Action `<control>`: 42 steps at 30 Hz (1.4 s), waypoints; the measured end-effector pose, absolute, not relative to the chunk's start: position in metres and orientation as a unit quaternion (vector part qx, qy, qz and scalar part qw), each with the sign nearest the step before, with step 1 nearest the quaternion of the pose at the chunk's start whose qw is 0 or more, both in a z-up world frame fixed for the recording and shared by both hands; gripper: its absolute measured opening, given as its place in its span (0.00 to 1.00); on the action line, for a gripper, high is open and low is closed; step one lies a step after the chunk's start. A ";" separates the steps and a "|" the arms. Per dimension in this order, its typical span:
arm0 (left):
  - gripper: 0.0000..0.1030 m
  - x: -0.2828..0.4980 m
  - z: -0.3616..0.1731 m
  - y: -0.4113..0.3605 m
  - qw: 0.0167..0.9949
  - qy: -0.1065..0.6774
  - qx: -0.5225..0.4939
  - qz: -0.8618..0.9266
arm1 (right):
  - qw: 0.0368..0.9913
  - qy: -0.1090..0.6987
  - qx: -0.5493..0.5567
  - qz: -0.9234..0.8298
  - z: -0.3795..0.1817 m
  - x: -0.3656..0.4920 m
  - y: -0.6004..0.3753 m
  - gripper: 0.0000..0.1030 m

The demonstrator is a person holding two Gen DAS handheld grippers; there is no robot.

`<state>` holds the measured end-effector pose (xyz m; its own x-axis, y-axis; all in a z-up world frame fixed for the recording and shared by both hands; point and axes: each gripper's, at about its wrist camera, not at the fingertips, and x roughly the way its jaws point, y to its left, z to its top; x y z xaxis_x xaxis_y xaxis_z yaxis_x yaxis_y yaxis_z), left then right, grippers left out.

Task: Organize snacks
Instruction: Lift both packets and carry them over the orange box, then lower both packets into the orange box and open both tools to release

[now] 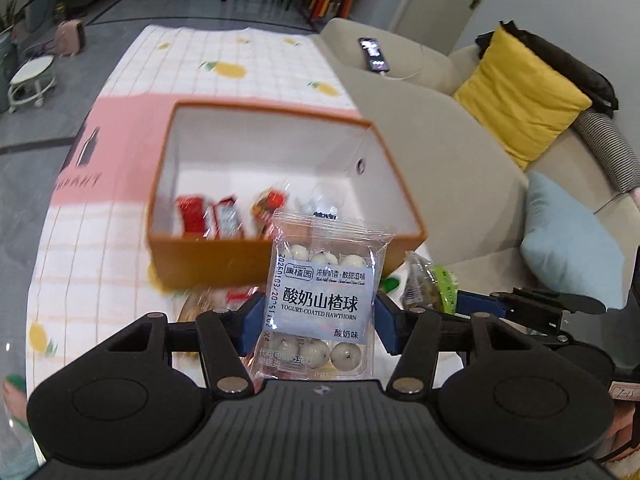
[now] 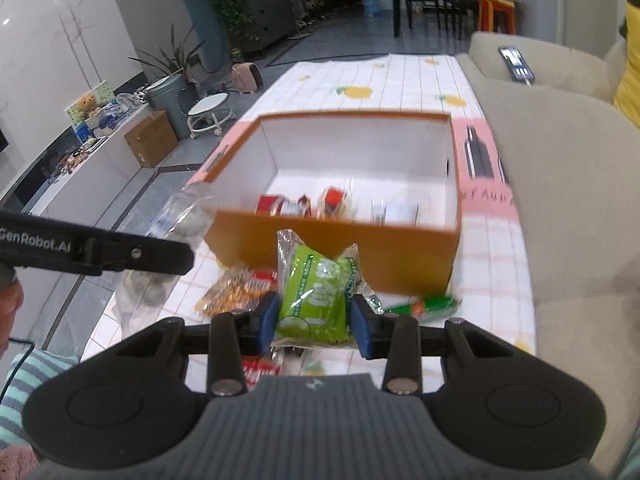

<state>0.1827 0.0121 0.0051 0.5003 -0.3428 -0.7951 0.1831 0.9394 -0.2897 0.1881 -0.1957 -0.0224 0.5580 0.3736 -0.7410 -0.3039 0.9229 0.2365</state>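
My left gripper (image 1: 319,320) is shut on a clear packet of yogurt-coated hawthorn balls (image 1: 322,300), held upright just in front of the orange box (image 1: 208,254). My right gripper (image 2: 316,320) is shut on a green snack packet (image 2: 316,296), also in front of the orange box (image 2: 332,250). The box is open, white inside, and holds red packets (image 1: 208,216), an orange-red packet (image 2: 334,200) and a clear white packet (image 2: 396,210). The left gripper and its packet (image 2: 176,232) show at the left of the right wrist view. The green packet (image 1: 430,284) shows to the right in the left wrist view.
Loose snacks lie on the checked tablecloth (image 2: 400,84) before the box: an orange packet (image 2: 230,292), a red one (image 2: 260,370), a green stick (image 2: 424,304). A beige sofa (image 1: 440,152) with a phone (image 1: 374,54) and cushions runs along the right edge.
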 end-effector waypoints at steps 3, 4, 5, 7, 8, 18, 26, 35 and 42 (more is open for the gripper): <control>0.62 0.203 0.018 0.000 0.865 0.469 -0.073 -0.161 | 0.882 0.424 0.026 0.204 -0.006 0.211 -0.202 0.36; 0.62 0.210 0.023 -0.003 0.867 0.465 -0.069 -0.163 | 0.882 0.423 0.021 0.207 -0.002 0.219 -0.204 0.36; 0.62 0.216 0.027 -0.007 0.869 0.461 -0.065 -0.166 | 0.882 0.421 0.016 0.211 0.003 0.227 -0.205 0.36; 0.62 0.230 0.035 -0.013 0.872 0.455 -0.060 -0.171 | 0.881 0.420 0.007 0.218 0.012 0.247 -0.208 0.36; 0.62 0.238 0.038 -0.016 0.872 0.453 -0.059 -0.173 | 0.881 0.420 -0.001 0.220 0.014 0.257 -0.209 0.36; 0.63 0.312 0.004 -0.035 0.847 0.494 -0.073 -0.183 | 0.836 0.466 -0.128 0.259 -0.008 0.345 -0.193 0.36; 0.63 0.354 -0.062 -0.039 0.806 0.564 -0.064 -0.169 | 0.766 0.533 -0.203 0.295 -0.057 0.390 -0.177 0.36; 0.63 0.377 -0.098 -0.041 0.776 0.603 -0.070 -0.170 | 0.702 0.570 -0.270 0.331 -0.095 0.413 -0.160 0.36; 0.66 0.380 -0.114 -0.042 0.758 0.624 -0.079 -0.171 | 0.667 0.591 -0.300 0.341 -0.110 0.420 -0.150 0.36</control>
<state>0.3802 -0.0417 -0.1141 0.1619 -0.3585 -0.9194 0.1602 0.9289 -0.3339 0.4198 -0.1503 -0.1100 0.0696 0.0999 -0.9926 -0.8094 0.5872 0.0023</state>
